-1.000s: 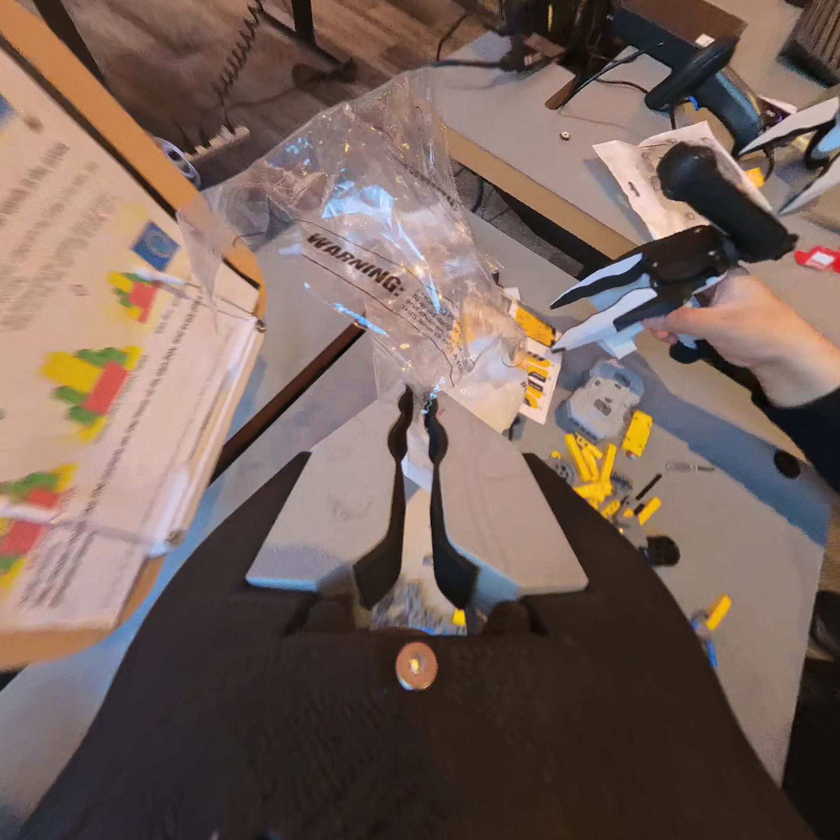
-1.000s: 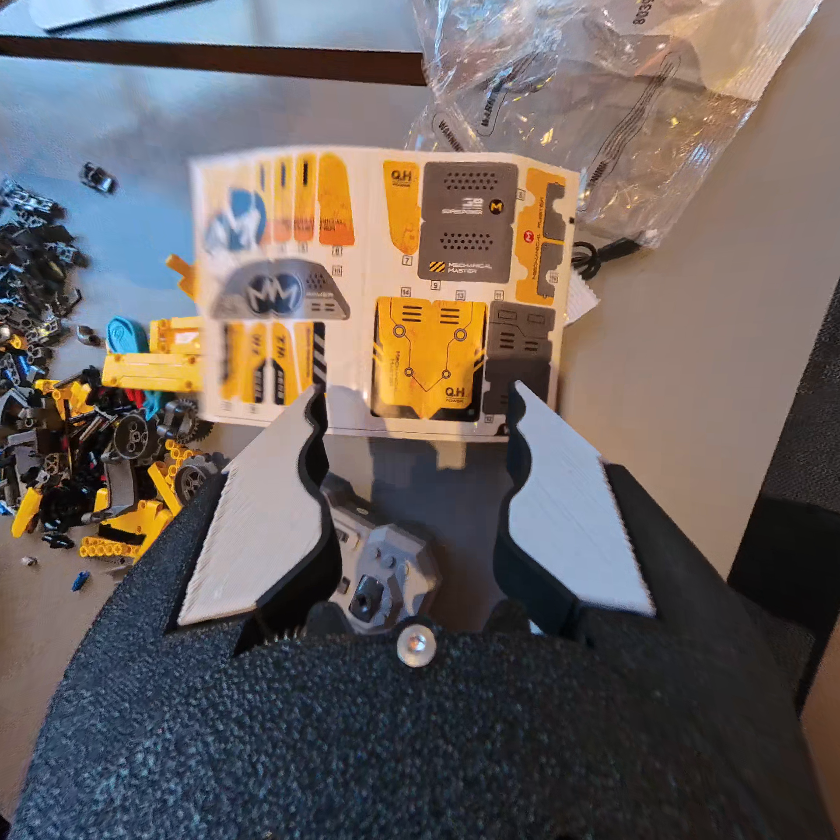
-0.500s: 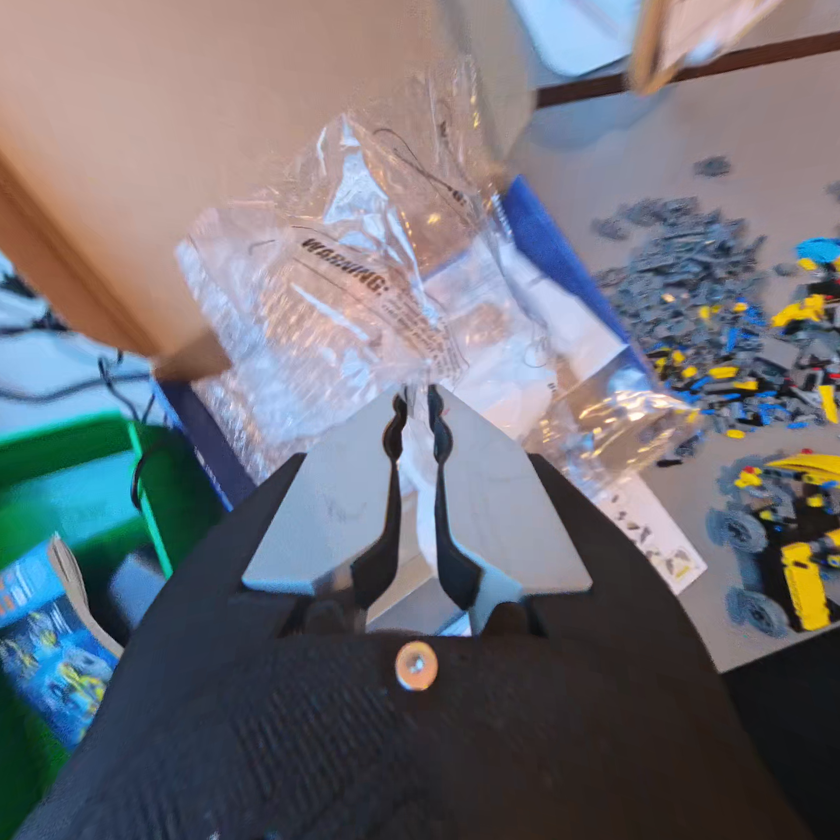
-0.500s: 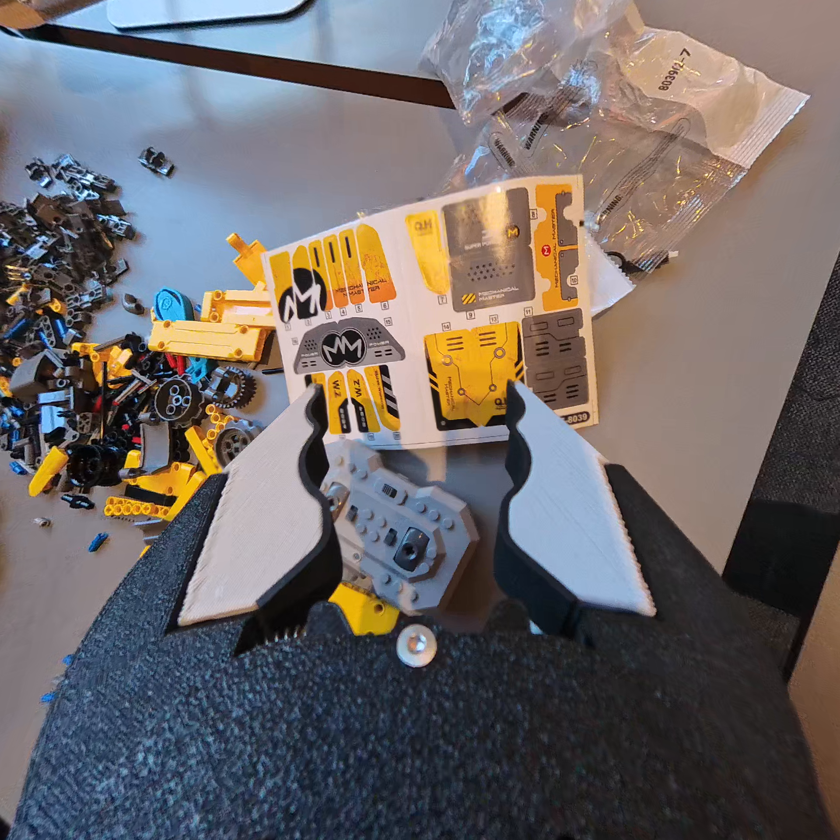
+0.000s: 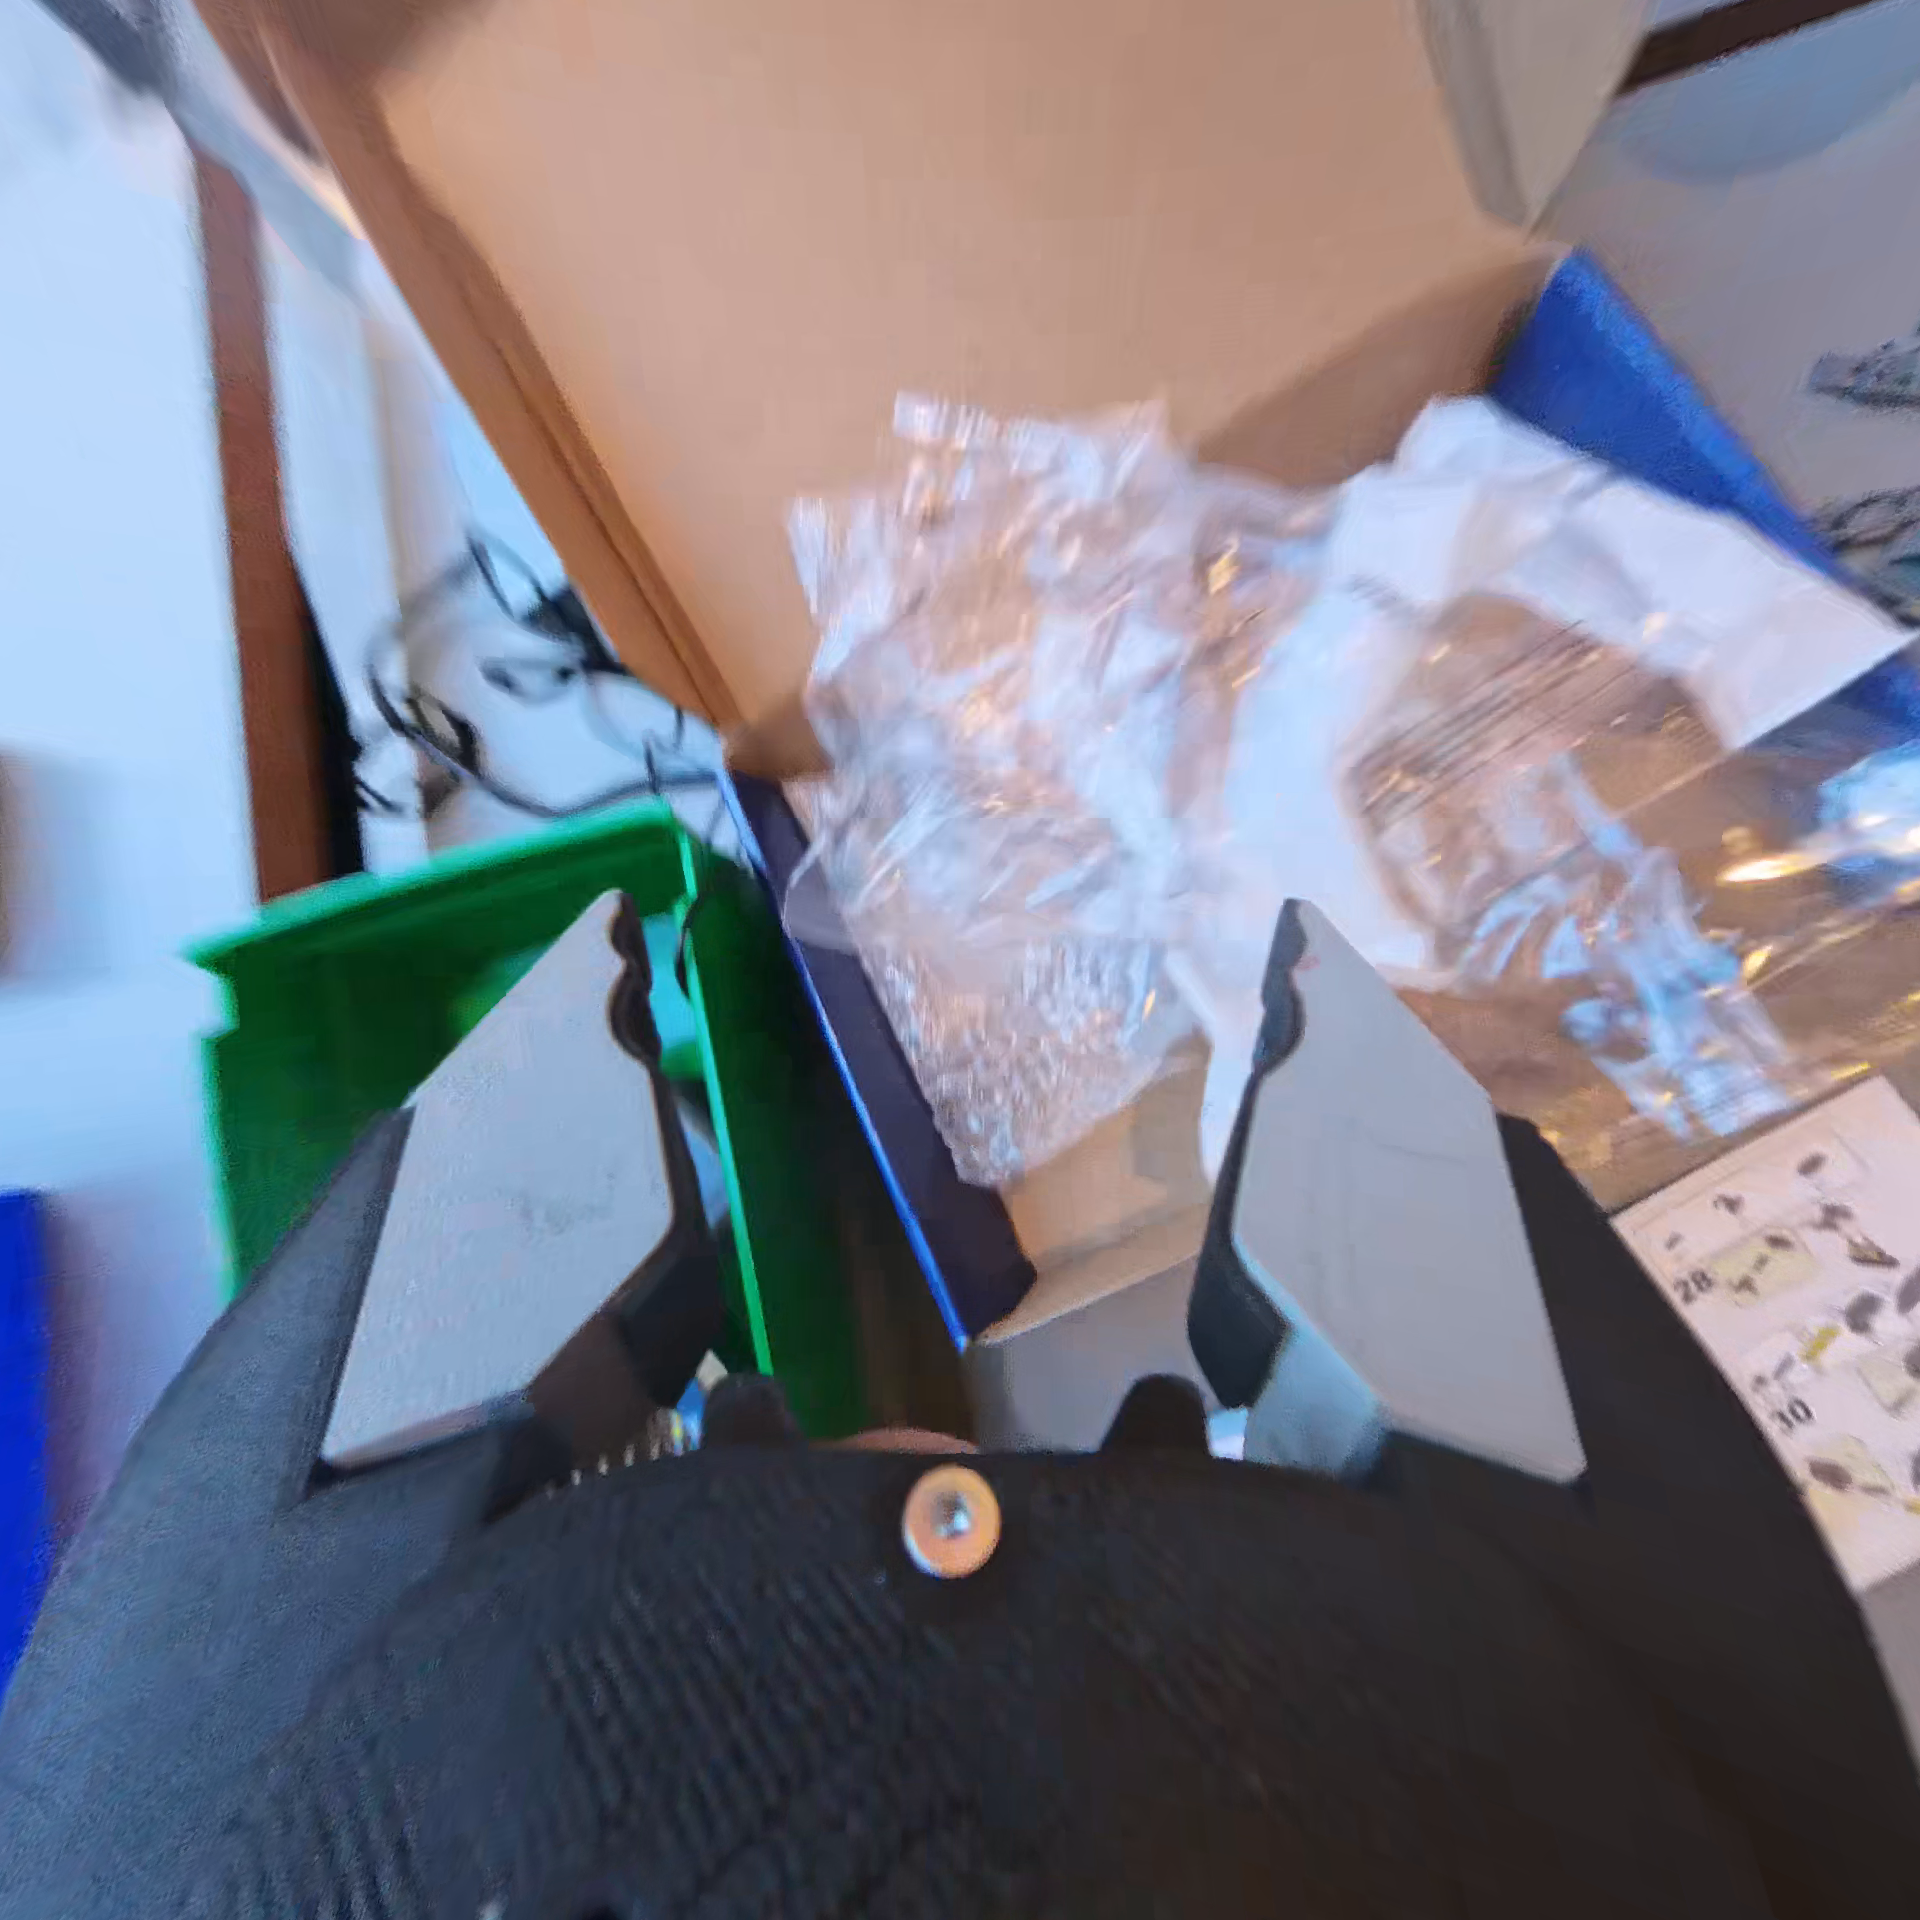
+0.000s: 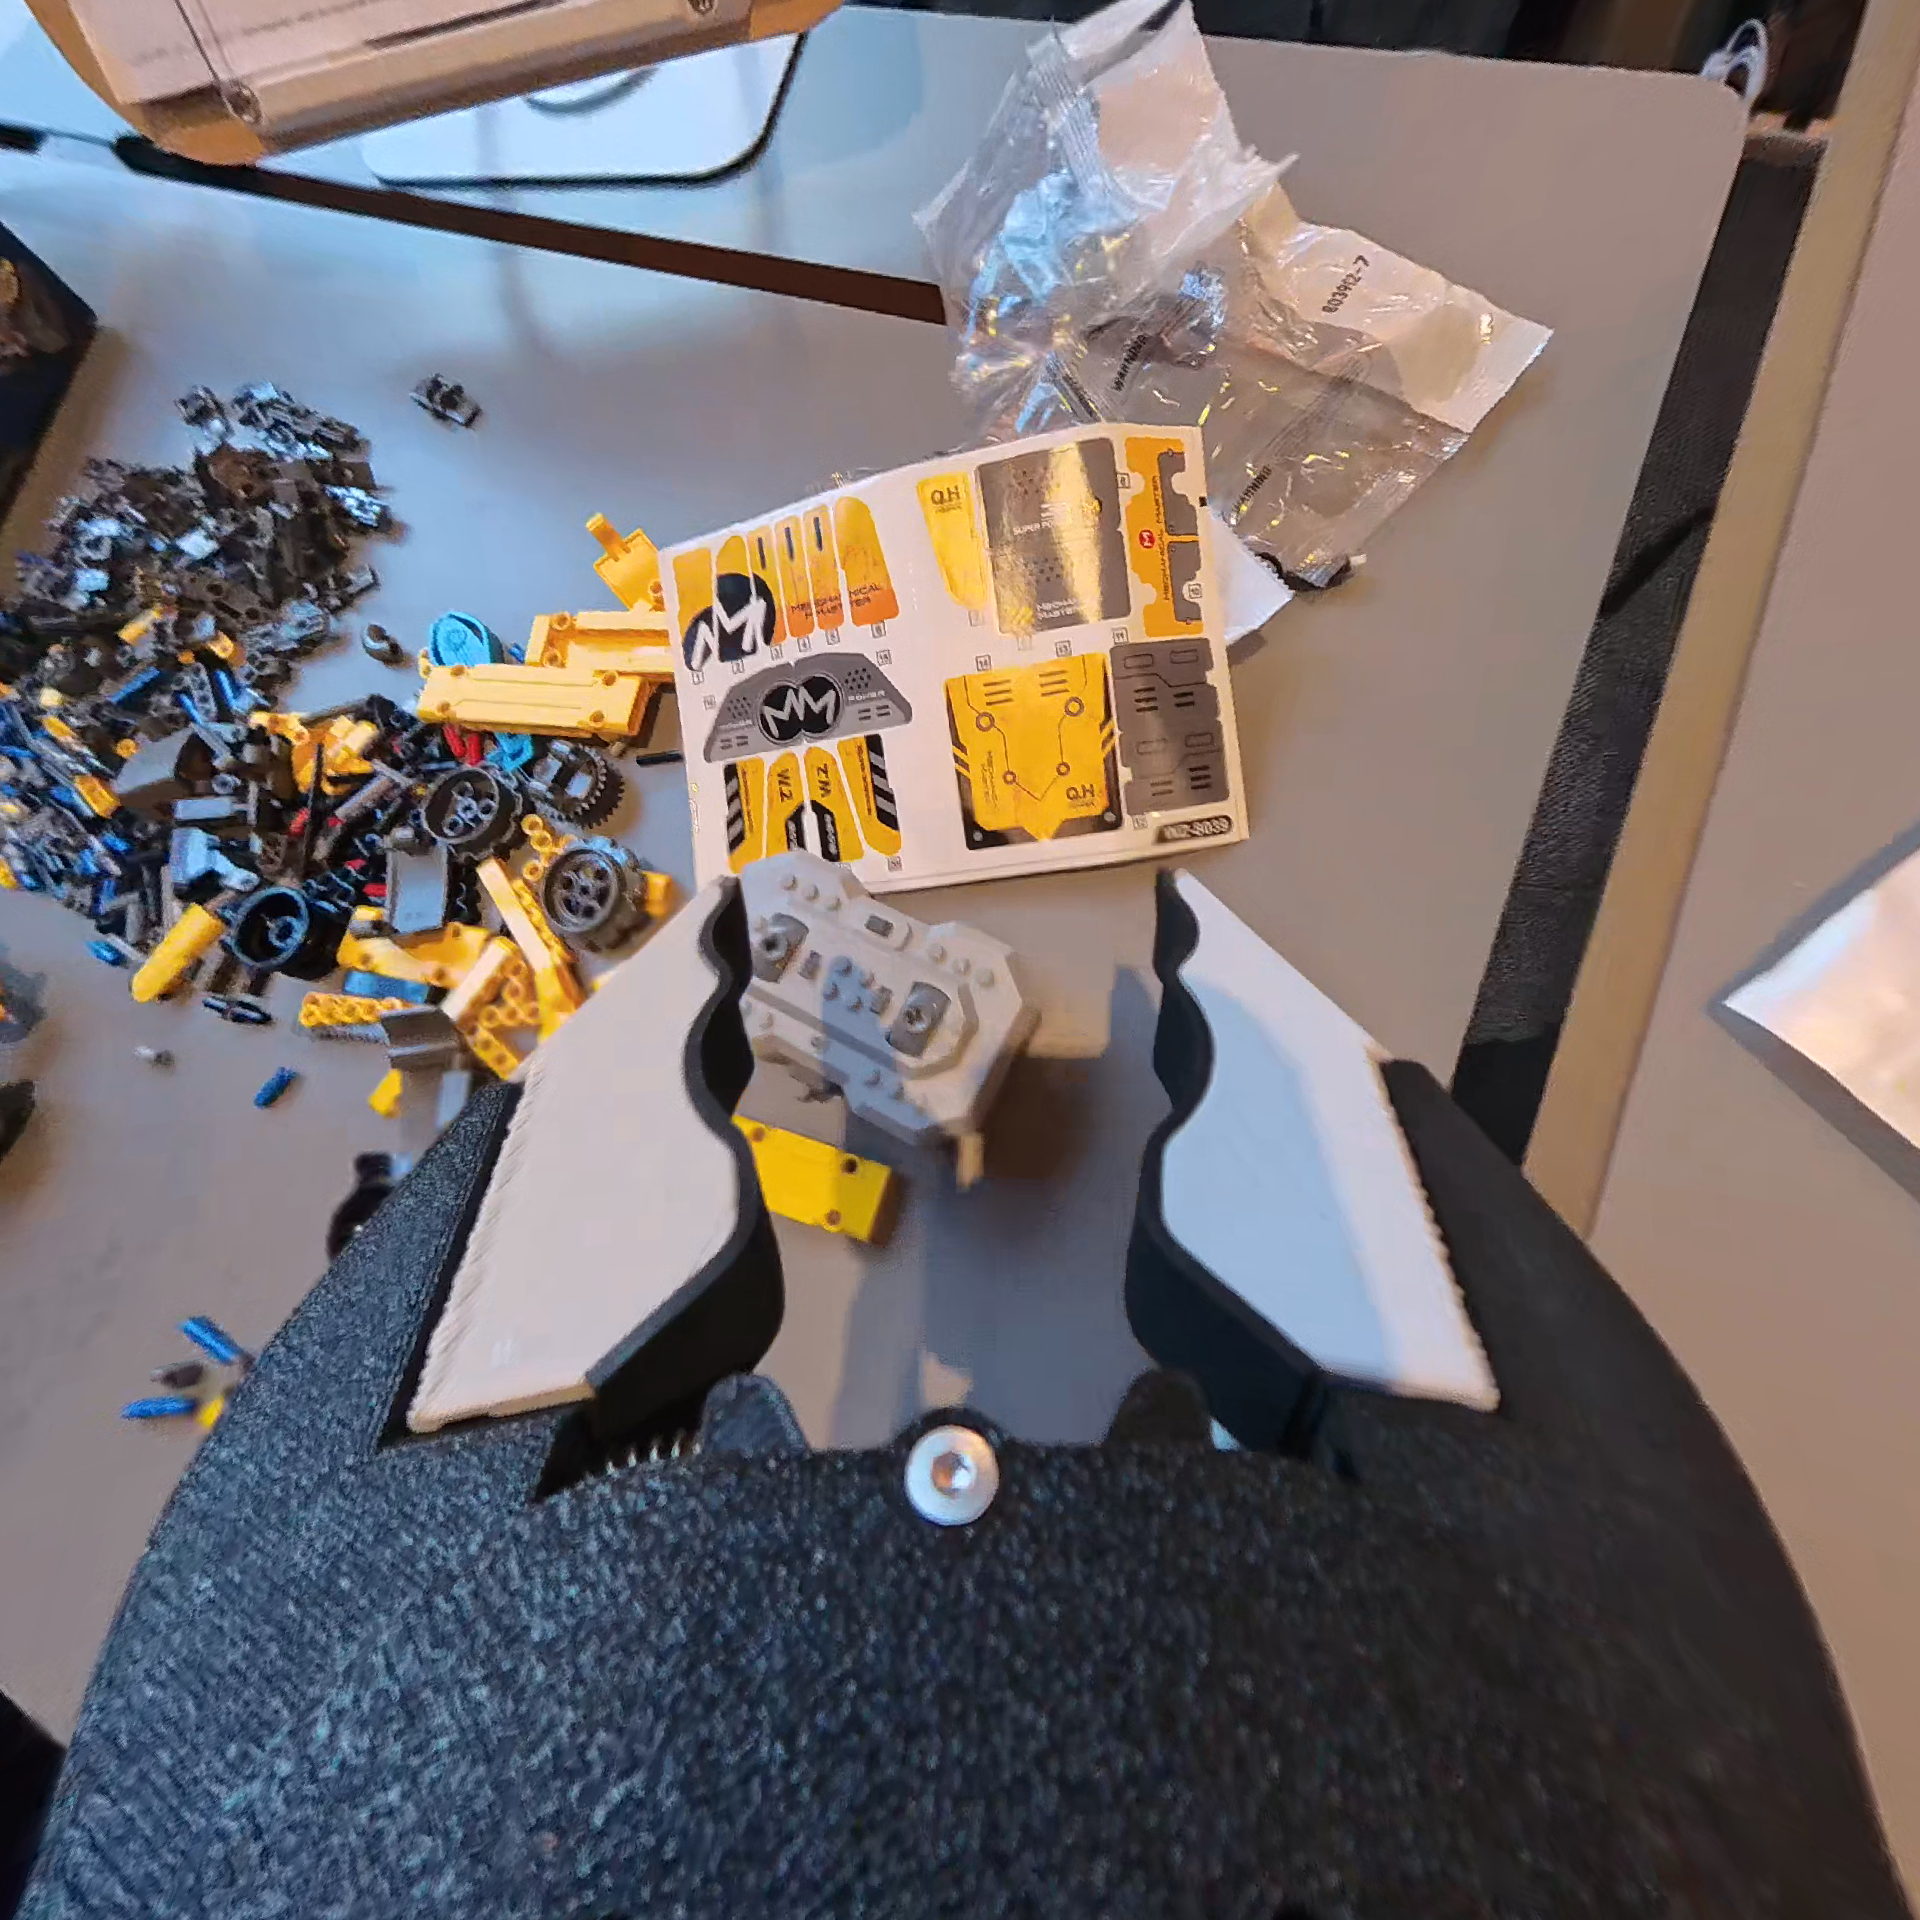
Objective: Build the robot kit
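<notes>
The left claw point(image 5: 951, 935), which half a second ago was clamped on the crumpled clear plastic bag point(image 5: 997, 748), now stands spread wide and released. The bag lies free just ahead of its fingertips, in the open brown cardboard box with blue outer sides point(image 5: 935, 343), among other clear wrappers point(image 5: 1579, 831). This view is blurred. The claw points down over the box's near corner, with a green bin point(image 5: 343, 997) to the left and a printed instruction sheet point(image 5: 1808, 1330) at the right.

The right claw point(image 6: 945, 914) has pulled back from the grey table point(image 6: 1403, 727), so more of it shows than before. It is spread and holds nothing. It hovers tilted down over a grey studded building-block module point(image 6: 883, 997) lying beside a yellow brick point(image 6: 821, 1184). Beyond lie a yellow-and-grey sticker sheet point(image 6: 956, 675), a clear bag point(image 6: 1226, 312) near the far right corner, and a loose heap of black, yellow and blue parts point(image 6: 260, 727) to the left.
</notes>
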The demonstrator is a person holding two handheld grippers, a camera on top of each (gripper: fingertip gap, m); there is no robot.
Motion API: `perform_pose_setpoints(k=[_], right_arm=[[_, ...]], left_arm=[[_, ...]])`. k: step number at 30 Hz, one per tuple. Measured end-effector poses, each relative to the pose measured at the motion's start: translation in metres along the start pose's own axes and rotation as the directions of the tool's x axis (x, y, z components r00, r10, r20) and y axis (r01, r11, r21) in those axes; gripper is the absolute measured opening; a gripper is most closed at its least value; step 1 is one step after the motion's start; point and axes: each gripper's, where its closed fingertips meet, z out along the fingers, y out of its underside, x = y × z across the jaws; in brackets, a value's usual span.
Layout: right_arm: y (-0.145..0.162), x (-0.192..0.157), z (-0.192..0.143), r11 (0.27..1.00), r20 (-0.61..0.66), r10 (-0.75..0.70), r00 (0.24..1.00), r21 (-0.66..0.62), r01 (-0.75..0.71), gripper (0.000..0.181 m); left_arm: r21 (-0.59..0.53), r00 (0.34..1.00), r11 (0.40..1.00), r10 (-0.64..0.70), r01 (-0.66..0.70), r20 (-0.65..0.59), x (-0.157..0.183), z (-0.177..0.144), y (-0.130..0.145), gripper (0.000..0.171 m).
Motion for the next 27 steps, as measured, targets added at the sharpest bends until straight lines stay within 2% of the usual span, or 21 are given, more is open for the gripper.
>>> perform_pose_setpoints(k=[2, 3, 5, 7, 9, 13, 15, 17, 18, 20, 21, 23, 25, 26, 27], right_arm=[[0.005, 0.006, -0.005, 1.0, -0.021, -0.028, 0.999, -0.004, 0.028, 0.077], [0.007, 0.008, -0.006, 0.999, -0.02, -0.033, 0.999, -0.004, 0.033, 0.077], [0.009, 0.005, -0.009, 0.999, 0.0, -0.034, 0.999, 0.011, 0.034, 0.077], [0.009, -0.003, -0.011, 0.999, 0.03, -0.039, 0.999, 0.039, 0.038, 0.077], [0.011, -0.014, -0.016, 0.997, 0.06, -0.063, 0.996, 0.051, 0.06, 0.077], [0.023, -0.025, -0.034, 0.991, 0.072, -0.132, 0.989, 0.047, 0.129, 0.077], [0.029, -0.027, -0.047, 0.988, 0.077, -0.147, 0.986, 0.05, 0.144, 0.077], [0.037, -0.027, -0.06, 0.987, 0.073, -0.158, 0.985, 0.043, 0.155, 0.077], [0.042, -0.026, -0.066, 0.986, 0.069, -0.162, 0.984, 0.041, 0.16, 0.077], [0.05, -0.025, -0.077, 0.987, 0.069, -0.16, 0.985, 0.038, 0.158, 0.077], [0.053, -0.023, -0.081, 0.987, 0.069, -0.156, 0.985, 0.038, 0.154, 0.077], [0.059, -0.022, -0.087, 0.989, 0.074, -0.145, 0.987, 0.04, 0.142, 0.077], [0.062, -0.021, -0.089, 0.991, 0.091, -0.13, 0.987, 0.036, 0.127, 0.077], [0.061, -0.021, -0.089, 0.992, 0.098, -0.126, 0.987, 0.033, 0.123, 0.077], [0.06, -0.022, -0.087, 0.992, 0.106, -0.123, 0.987, 0.031, 0.12, 0.077]], left_arm=[[0.097, 0.994, 0.989, 0.112, -0.113, 0.007, 0.04, -0.022, -0.044, 0.115], [0.141, 0.985, 0.976, 0.17, -0.164, -0.034, 0.074, -0.03, -0.067, 0.116], [0.234, 0.937, 0.946, 0.274, -0.223, -0.215, 0.166, -0.039, -0.107, 0.114], [0.303, 0.833, 0.917, 0.371, -0.259, -0.411, 0.269, -0.04, -0.137, 0.107], [0.351, 0.746, 0.885, 0.452, -0.307, -0.488, 0.359, -0.022, -0.165, 0.103], [0.465, 0.719, 0.808, 0.559, -0.362, -0.413, 0.497, 0.054, -0.237, 0.099], [0.471, 0.738, 0.791, 0.575, -0.391, -0.353, 0.541, 0.099, -0.27, 0.098], [0.428, 0.736, 0.81, 0.562, -0.4, -0.378, 0.578, 0.14, -0.291, 0.098], [0.391, 0.735, 0.825, 0.551, -0.408, -0.396, 0.592, 0.16, -0.298, 0.101], [0.308, 0.745, 0.844, 0.533, -0.439, -0.4, 0.609, 0.195, -0.309, 0.118], [0.255, 0.754, 0.856, 0.517, -0.45, -0.405, 0.615, 0.21, -0.31, 0.121], [0.161, 0.728, 0.848, 0.518, -0.505, -0.449, 0.629, 0.232, -0.299, 0.126], [0.103, 0.68, 0.79, 0.579, -0.605, -0.449, 0.636, 0.249, -0.282, 0.117], [0.125, 0.674, 0.809, 0.554, -0.574, -0.489, 0.644, 0.246, -0.283, 0.102], [0.116, 0.686, 0.826, 0.528, -0.552, -0.501, 0.647, 0.247, -0.283, 0.099]])
